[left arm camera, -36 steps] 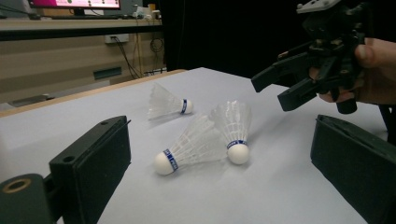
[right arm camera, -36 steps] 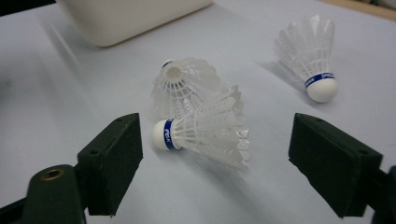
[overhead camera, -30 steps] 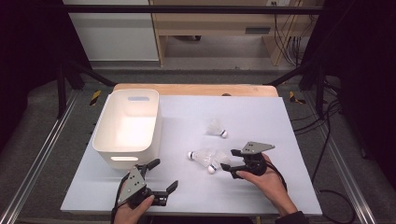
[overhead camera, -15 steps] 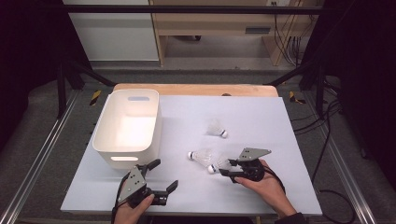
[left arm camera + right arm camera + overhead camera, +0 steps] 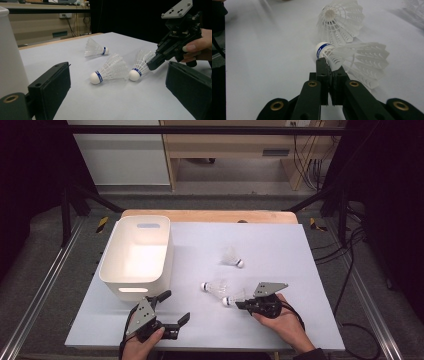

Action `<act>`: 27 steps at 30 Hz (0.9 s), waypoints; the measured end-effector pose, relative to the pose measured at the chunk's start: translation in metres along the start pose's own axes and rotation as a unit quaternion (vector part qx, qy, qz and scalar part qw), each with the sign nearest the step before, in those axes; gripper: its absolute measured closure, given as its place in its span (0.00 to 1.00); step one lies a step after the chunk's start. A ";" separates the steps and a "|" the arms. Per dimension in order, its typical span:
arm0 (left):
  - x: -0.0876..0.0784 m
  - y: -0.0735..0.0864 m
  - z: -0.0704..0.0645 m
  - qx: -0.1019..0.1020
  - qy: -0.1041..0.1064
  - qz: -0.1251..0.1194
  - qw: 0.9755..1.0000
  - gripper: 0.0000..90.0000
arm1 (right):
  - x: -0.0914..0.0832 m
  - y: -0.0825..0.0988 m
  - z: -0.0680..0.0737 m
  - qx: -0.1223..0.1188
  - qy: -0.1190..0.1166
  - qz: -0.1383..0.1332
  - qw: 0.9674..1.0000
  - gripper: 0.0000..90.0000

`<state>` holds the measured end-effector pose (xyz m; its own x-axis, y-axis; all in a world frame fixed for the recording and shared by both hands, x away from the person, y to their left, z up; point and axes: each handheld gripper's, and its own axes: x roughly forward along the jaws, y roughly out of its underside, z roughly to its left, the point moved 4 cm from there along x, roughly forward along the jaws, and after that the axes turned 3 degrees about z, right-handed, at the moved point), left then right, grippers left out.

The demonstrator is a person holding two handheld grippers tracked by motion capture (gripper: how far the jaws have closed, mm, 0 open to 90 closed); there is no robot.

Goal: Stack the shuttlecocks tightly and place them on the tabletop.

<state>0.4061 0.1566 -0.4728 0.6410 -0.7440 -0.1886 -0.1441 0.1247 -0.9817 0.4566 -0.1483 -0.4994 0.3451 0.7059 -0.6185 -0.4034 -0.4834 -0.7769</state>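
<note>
Three white shuttlecocks lie on the pale table sheet [image 5: 300,250]: a far one [image 5: 232,258] [image 5: 96,48], a middle one [image 5: 215,286] [image 5: 110,70] [image 5: 340,20] and a near one [image 5: 234,297] [image 5: 140,66] [image 5: 354,58]. My right gripper [image 5: 243,303] [image 5: 153,63] [image 5: 328,64] has just been closing and is shut on the feather skirt of the near shuttlecock, whose cork tip rests by the table. My left gripper [image 5: 169,311] [image 5: 117,100] stands open near the front edge with nothing between its jaws, facing the shuttlecocks.
A white plastic bin [image 5: 137,251] [image 5: 10,57] stands at the left of the table, just beyond my left gripper. A wooden edge [image 5: 210,215] runs along the far side. Metal rails flank the table.
My right gripper has edged down toward the near shuttlecock and its jaws have closed on the feather skirt. The left gripper has stayed where it was.
</note>
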 end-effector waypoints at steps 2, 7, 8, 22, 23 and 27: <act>0.000 0.000 0.001 0.000 -0.001 0.001 1.000 0.06 | -0.001 0.000 0.000 -0.001 0.000 0.000 1.000 0.99; 0.000 0.001 0.001 -0.002 -0.002 0.001 1.000 0.07 | -0.004 -0.001 -0.001 0.002 0.009 -0.006 1.000 0.99; 0.000 0.001 0.001 -0.001 -0.003 0.003 1.000 0.07 | -0.005 -0.002 -0.003 0.008 0.018 -0.015 1.000 1.00; 0.001 0.001 0.000 -0.001 -0.004 0.003 1.000 0.07 | 0.019 -0.030 -0.012 0.025 0.044 -0.040 0.998 1.00; 0.001 0.001 0.000 -0.001 -0.004 0.003 1.000 0.07 | 0.019 -0.030 -0.012 0.025 0.044 -0.040 0.998 1.00; 0.001 0.001 0.000 -0.002 -0.003 0.003 1.000 0.07 | 0.028 -0.034 -0.009 0.023 0.038 -0.036 0.998 1.00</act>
<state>0.4061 0.1562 -0.4743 0.6451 -0.7390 -0.1942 -0.1509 0.1259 -0.9805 0.4882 -0.1166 -0.4911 0.4380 0.6957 -0.5694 -0.4124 -0.4073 -0.8149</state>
